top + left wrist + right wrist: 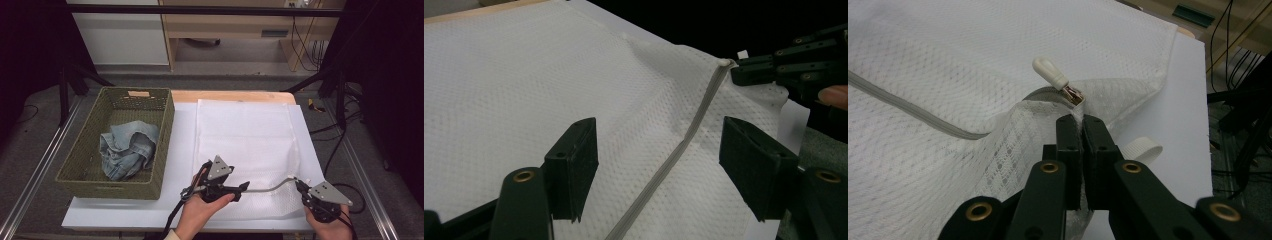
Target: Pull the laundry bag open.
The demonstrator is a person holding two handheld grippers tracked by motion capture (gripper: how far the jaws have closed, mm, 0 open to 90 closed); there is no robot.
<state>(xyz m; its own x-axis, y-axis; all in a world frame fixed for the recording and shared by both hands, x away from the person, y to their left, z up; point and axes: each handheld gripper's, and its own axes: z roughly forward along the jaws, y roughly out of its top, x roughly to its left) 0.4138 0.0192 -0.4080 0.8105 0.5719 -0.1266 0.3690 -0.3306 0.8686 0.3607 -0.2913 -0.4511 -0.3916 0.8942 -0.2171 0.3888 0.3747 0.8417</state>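
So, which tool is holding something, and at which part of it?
The right tool pinches the white mesh bag at its corner, beside the zipper pull. The left tool is open, holding nothing.

Basket [162, 145] walls off the table's left side, jeans [127, 149] filling its floor. Mesh bag [245, 135] lies flat across the middle: open passage above it. Raised zipper [270, 186] spans the near gap between left gripper [243, 186] and right gripper [298, 183].

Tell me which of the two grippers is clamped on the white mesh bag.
The right gripper: its jaws are shut on the mesh bag beside the zipper pull. The left gripper stands open, astride the zipper without pressing it.
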